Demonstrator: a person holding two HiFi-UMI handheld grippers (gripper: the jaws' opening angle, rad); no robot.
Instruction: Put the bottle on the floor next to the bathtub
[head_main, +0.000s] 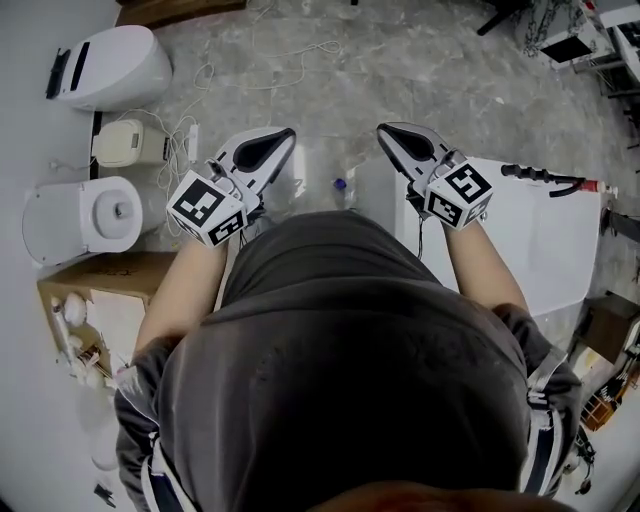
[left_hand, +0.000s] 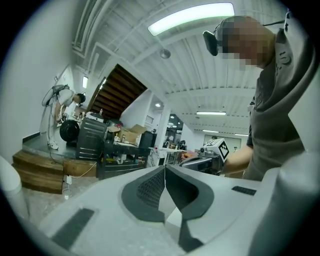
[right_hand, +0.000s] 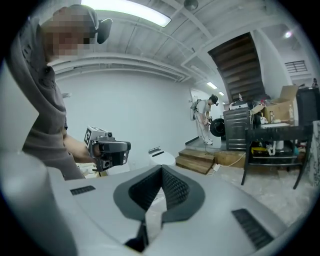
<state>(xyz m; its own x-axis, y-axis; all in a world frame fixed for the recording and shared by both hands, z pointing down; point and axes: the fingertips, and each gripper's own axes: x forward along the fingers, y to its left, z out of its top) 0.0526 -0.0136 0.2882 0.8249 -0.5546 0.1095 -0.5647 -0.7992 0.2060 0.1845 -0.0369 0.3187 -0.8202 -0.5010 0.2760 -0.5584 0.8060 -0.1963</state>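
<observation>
In the head view a small clear bottle (head_main: 340, 188) with a blue cap stands on the grey floor, close to the left side of the white bathtub (head_main: 545, 250). Both grippers are held up in front of my chest, well above the bottle. The left gripper (head_main: 286, 135) is shut with nothing between its jaws, and its tips meet in its own view (left_hand: 164, 168). The right gripper (head_main: 384, 129) is shut and empty too, its ribbed pads closed together (right_hand: 161, 168). Each gripper view shows the other gripper level beside it.
Two white toilets (head_main: 110, 65) (head_main: 85, 215) and a small beige unit (head_main: 130, 143) line the left wall, with white cables (head_main: 250, 75) trailing over the floor. A cardboard box (head_main: 105, 290) sits lower left. A black-handled fitting (head_main: 545, 177) lies across the tub. Wooden steps (right_hand: 200, 161) and shelving (right_hand: 272, 135) stand farther off.
</observation>
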